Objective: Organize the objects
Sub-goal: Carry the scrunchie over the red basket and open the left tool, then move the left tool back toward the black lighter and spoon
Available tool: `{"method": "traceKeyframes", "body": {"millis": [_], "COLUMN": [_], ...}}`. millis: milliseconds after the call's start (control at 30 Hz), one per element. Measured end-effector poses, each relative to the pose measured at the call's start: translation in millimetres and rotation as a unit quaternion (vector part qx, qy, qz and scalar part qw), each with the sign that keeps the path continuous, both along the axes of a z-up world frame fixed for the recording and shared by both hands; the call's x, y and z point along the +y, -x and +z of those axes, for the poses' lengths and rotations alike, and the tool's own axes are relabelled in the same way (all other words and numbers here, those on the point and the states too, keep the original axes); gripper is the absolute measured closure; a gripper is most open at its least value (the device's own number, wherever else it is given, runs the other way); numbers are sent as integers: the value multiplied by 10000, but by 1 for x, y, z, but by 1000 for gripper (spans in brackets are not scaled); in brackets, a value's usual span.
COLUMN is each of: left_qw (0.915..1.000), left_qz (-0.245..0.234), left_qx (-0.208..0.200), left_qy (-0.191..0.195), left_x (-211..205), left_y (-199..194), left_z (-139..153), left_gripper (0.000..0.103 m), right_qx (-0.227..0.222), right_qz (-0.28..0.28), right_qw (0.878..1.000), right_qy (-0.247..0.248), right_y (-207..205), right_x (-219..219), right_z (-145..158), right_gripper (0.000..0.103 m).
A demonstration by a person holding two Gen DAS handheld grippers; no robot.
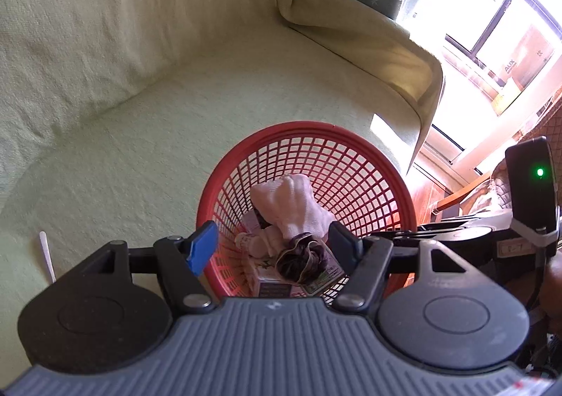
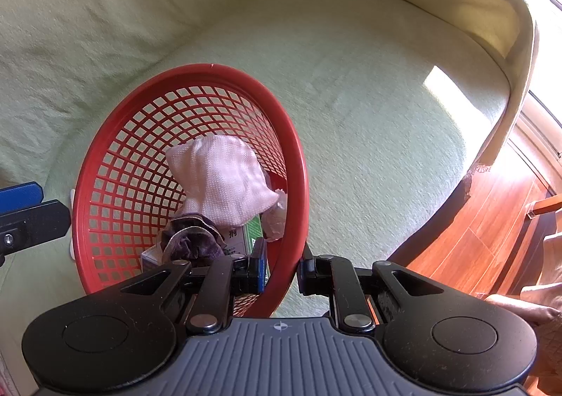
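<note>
Left wrist view looks down into a red basket (image 1: pixel 386 164) sitting on a pale green sofa (image 1: pixel 140 150). Inside lie a pink knitted cloth (image 1: pixel 291 206), a dark purple scrunchie (image 1: pixel 302 260) at six o'clock from it, and a printed box (image 1: pixel 270 281) underneath (its lettering too small to read). The left gripper (image 1: pixel 274 248) hangs over the pile with its jaws parted and nothing between the pads. From the right wrist view, the right gripper (image 2: pixel 281 267) is clamped on the basket's rim at five o'clock, one pad inside, one outside.
</note>
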State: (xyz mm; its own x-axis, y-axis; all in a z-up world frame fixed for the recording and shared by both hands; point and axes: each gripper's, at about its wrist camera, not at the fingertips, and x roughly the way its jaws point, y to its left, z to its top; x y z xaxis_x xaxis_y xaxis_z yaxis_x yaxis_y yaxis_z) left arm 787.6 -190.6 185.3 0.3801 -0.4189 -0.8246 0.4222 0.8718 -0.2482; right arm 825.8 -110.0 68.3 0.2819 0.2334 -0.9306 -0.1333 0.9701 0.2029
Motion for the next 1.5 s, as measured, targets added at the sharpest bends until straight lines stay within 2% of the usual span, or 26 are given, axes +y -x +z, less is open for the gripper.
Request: {"method": "traceKeyframes", "body": {"millis": [400, 600, 1000, 1133, 1267, 1367, 1500], "left_qw": [9990, 9962, 9834, 9785, 9695, 9647, 9635], "left_qz": [425, 844, 1602, 1884, 2264, 2460, 2468], "left_qx": [-35, -6, 261, 474, 755, 813, 736], "left_qy": [-94, -212, -814, -691, -551, -464, -728], "left_x": [44, 85, 183, 206, 225, 239, 255], "left_y": [4, 17, 42, 43, 34, 23, -1], "left_z": [-3, -18, -92, -122, -159, -177, -199], "left_gripper": [38, 38, 38, 43, 48, 50, 54], "right_qx": [-16, -9, 32, 41, 44, 45, 39], "right_qz": [12, -4, -25, -31, -25, -34, -84], "right_qw": [10000, 10000, 9997, 9995, 9991, 9988, 9984], "right_qy": [59, 86, 242, 324, 420, 486, 556], "right_y": [0, 1, 2, 2, 2, 2, 1], "right_x": [0, 0, -1, 1, 3, 4, 5], "right_z": [-1, -2, -4, -4, -4, -4, -5], "right_gripper": [90, 90, 90, 89, 89, 89, 89]}}
